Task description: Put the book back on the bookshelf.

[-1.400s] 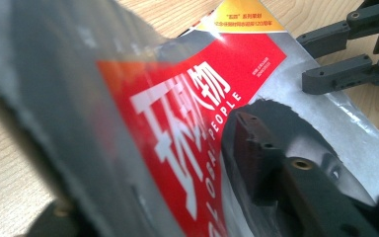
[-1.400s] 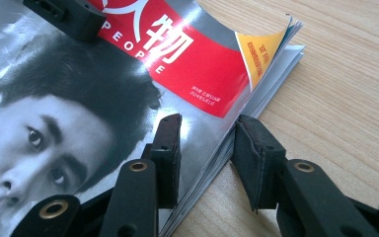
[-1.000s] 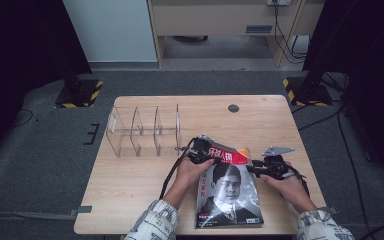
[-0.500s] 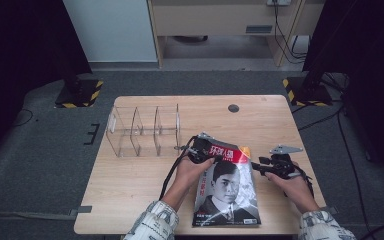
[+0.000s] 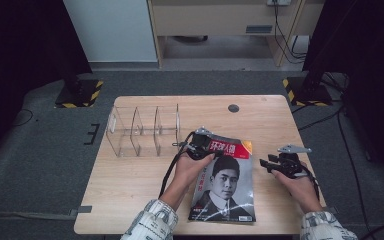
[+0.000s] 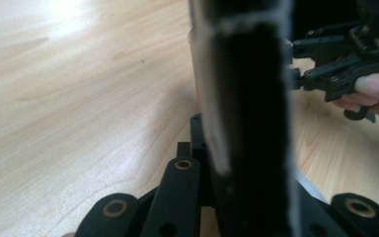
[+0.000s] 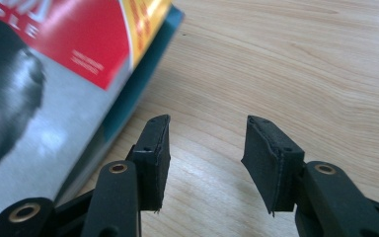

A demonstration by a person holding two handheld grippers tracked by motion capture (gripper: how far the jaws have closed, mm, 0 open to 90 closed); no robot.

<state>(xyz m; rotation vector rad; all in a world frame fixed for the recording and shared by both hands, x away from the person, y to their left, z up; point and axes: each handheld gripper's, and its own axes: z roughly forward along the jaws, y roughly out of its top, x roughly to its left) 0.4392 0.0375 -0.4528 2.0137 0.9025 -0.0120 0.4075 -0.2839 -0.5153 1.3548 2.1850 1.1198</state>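
Now our left gripper pinches the magazine by its top edge, mid-frame, to lift it; our right gripper, jaws spread empty, waits just right of it.

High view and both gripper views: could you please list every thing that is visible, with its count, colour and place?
magazine: one, red title band over a grey portrait cover, near middle of the table, far end raised.
clear divider rack: one, transparent, several compartments, left part of the table.
table: one, light wood, centre of the high view.
round dark spot: one, near the table's far edge.
striped bases: two, black and yellow, on the grey floor beyond the table's far corners.
left gripper: one, black, shut on the magazine's far end.
right gripper: one, black, open, beside the magazine's right edge.
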